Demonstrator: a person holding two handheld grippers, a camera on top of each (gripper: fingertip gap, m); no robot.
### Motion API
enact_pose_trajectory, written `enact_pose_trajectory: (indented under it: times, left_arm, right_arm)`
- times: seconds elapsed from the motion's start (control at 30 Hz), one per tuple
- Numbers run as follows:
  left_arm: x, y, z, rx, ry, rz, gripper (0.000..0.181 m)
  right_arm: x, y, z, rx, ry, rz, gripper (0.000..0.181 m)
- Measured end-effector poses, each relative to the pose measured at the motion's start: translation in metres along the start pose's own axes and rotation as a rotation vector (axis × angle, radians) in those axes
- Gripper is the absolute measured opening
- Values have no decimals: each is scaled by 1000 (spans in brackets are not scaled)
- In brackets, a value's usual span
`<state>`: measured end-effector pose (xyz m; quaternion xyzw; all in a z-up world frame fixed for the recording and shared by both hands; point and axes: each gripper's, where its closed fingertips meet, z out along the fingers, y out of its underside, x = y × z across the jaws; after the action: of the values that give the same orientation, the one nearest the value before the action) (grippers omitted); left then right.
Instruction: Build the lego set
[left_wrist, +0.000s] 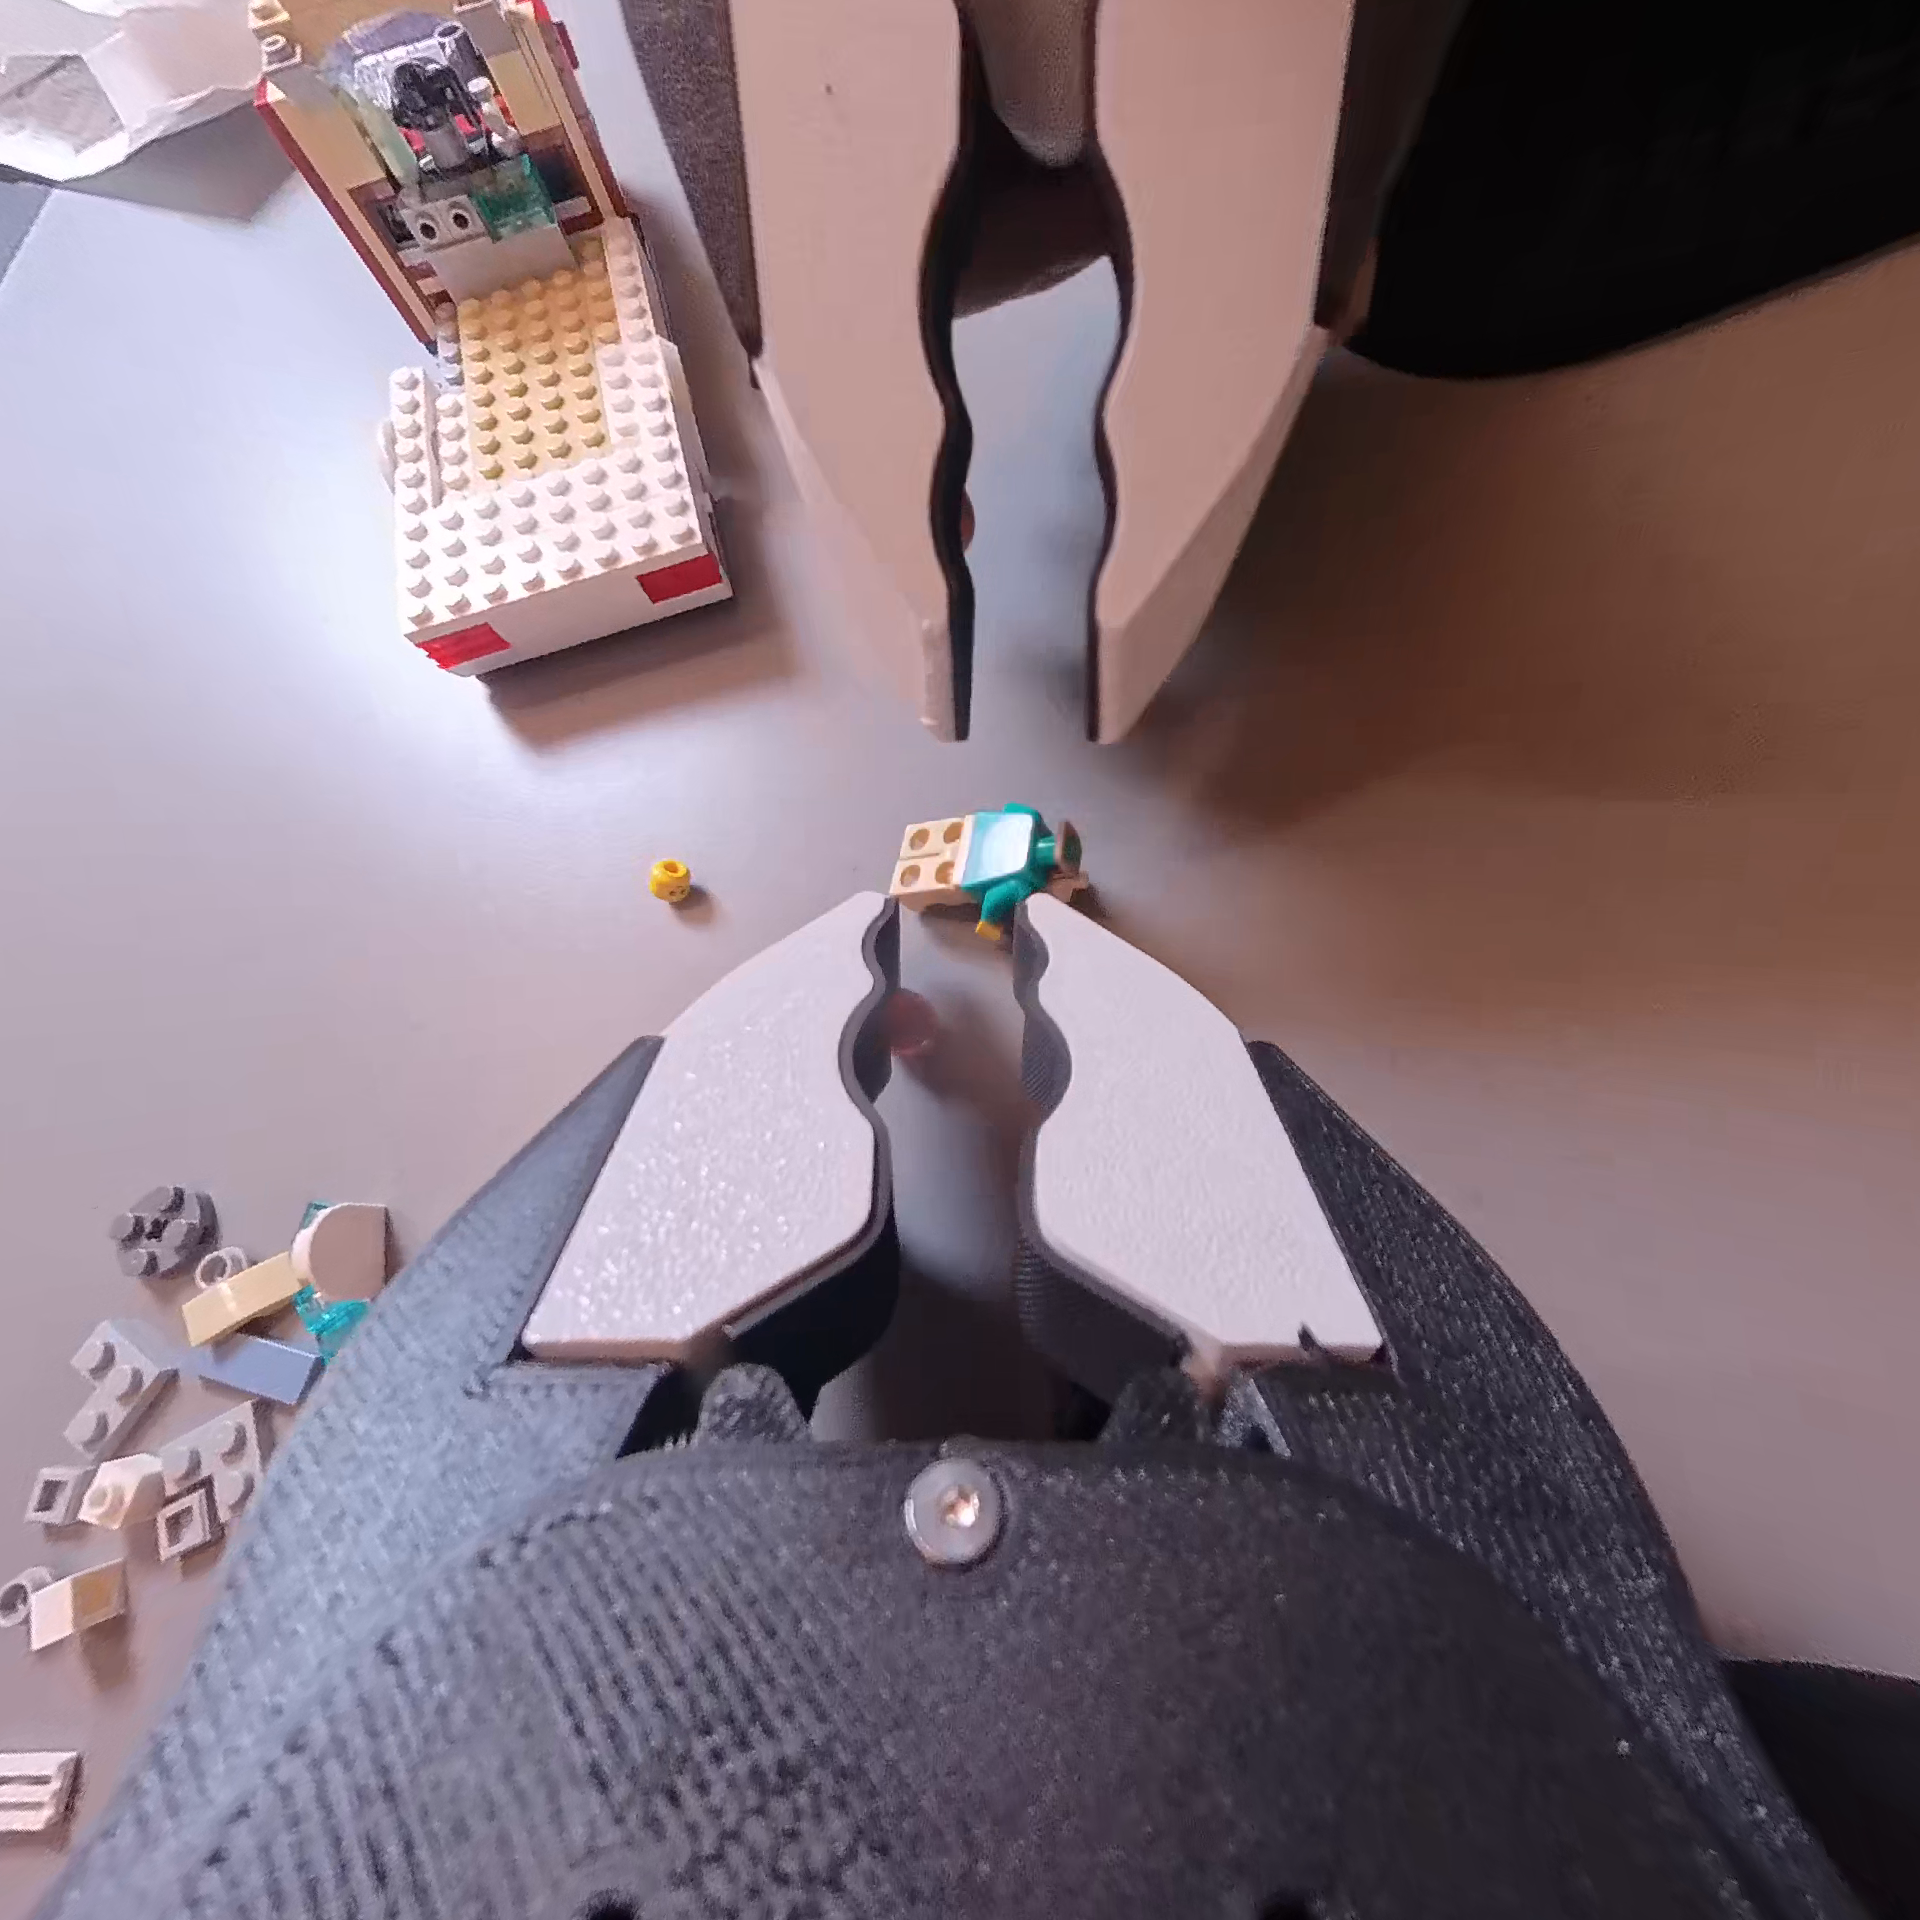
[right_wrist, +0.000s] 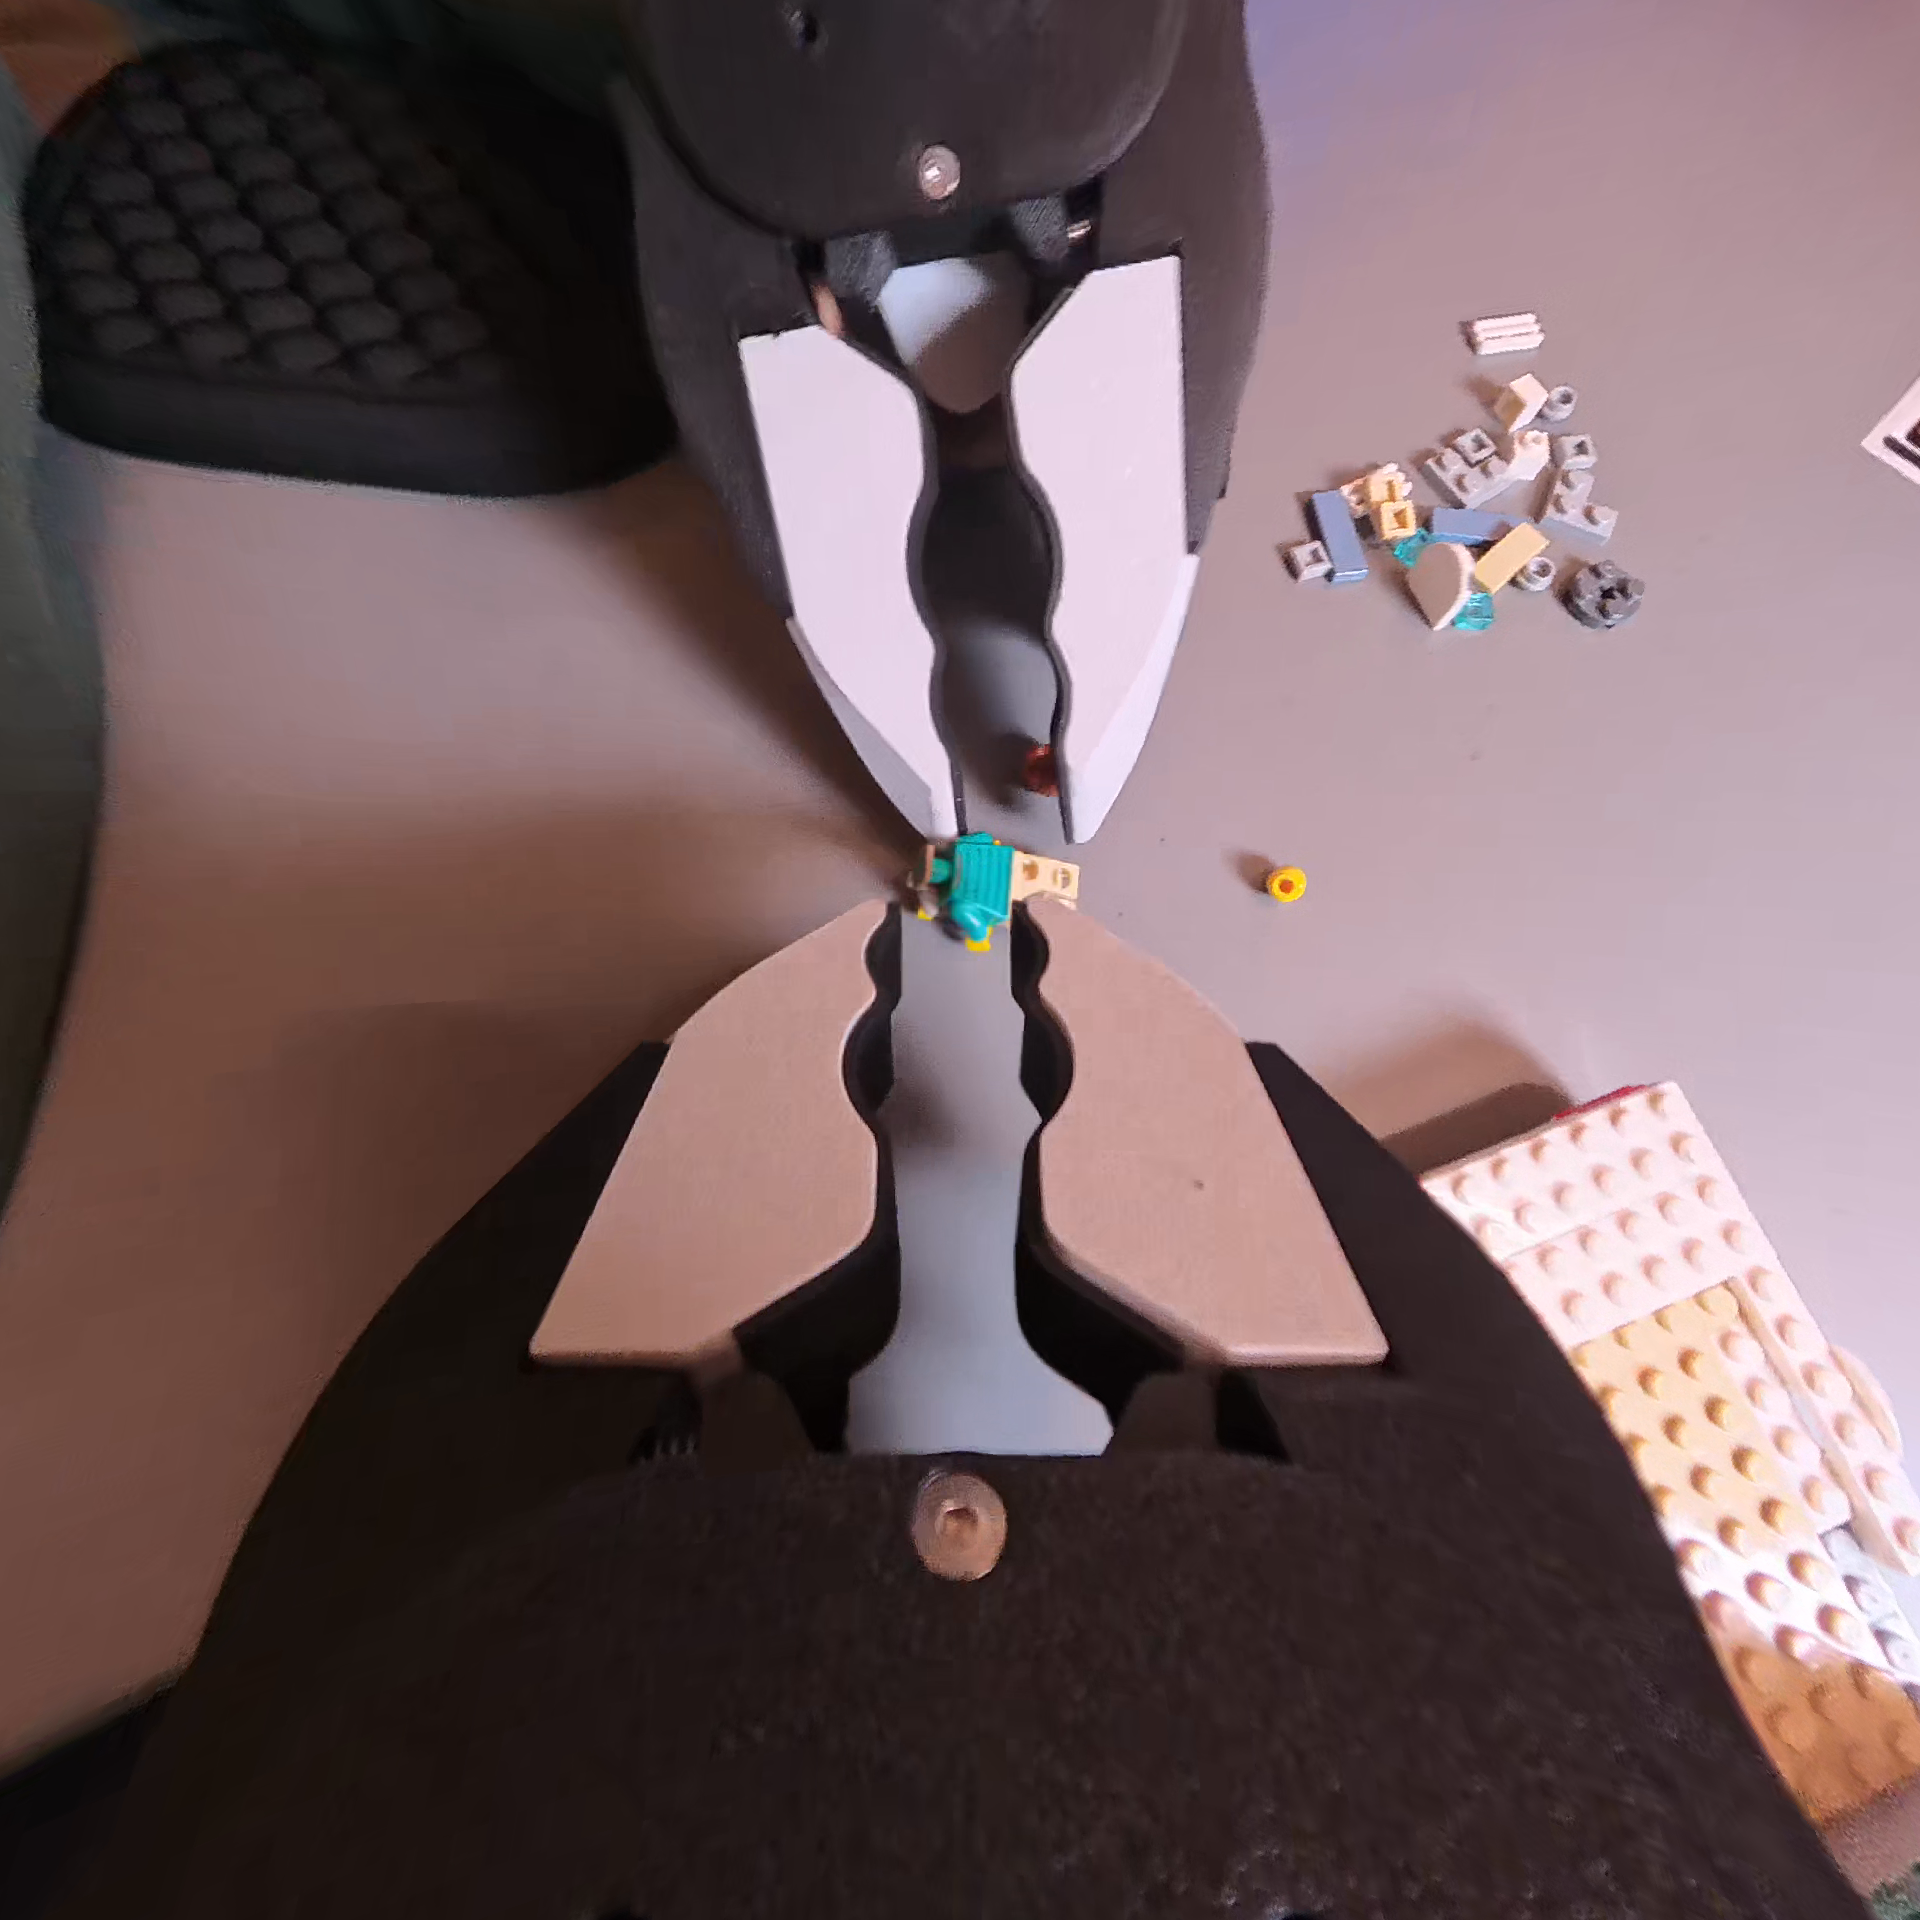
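Observation:
A headless minifigure (left_wrist: 987, 857) with a teal torso and tan legs lies flat on the grey table, between the tips of the two grippers. It also shows in the right wrist view (right_wrist: 982, 883). Its yellow head (left_wrist: 673, 878) lies apart on the table, as the right wrist view (right_wrist: 1286, 884) also shows. My left gripper (left_wrist: 956, 920) is open and empty, its tips just short of the figure. My right gripper (right_wrist: 956, 920) is open and empty, facing it from the other side. A small red-brown round piece (left_wrist: 912, 1023) lies between the left fingers.
The partly built white, tan and dark-red model (left_wrist: 540, 416) stands on the table; the right wrist view (right_wrist: 1662, 1299) shows its studded plates. A pile of small grey, tan and blue loose pieces (left_wrist: 208, 1351) (right_wrist: 1475, 520) lies beside the left gripper. A black mesh object (right_wrist: 281, 281) sits beyond. The tips of both grippers are at nearly the same place. The black mesh object (right_wrist: 281, 281) is about 20 cm from my left fingertips.

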<state>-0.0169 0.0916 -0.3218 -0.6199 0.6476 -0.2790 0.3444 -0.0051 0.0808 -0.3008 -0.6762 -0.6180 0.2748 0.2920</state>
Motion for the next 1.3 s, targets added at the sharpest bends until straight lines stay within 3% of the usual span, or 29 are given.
enact_pose_trajectory:
  times: [0.17,0.9,1.3]
  left_arm:
    - [1,0,1,-4,0,2,20]
    - [5,-1,3,1,28,40,23]
    - [6,-1,4,-1,29,30,20]
  right_arm:
    - [-3,-3,12,-23,40,-66,21]
    - [3,3,16,36,-129,197,15]
    - [3,1,16,27,-101,195,10]
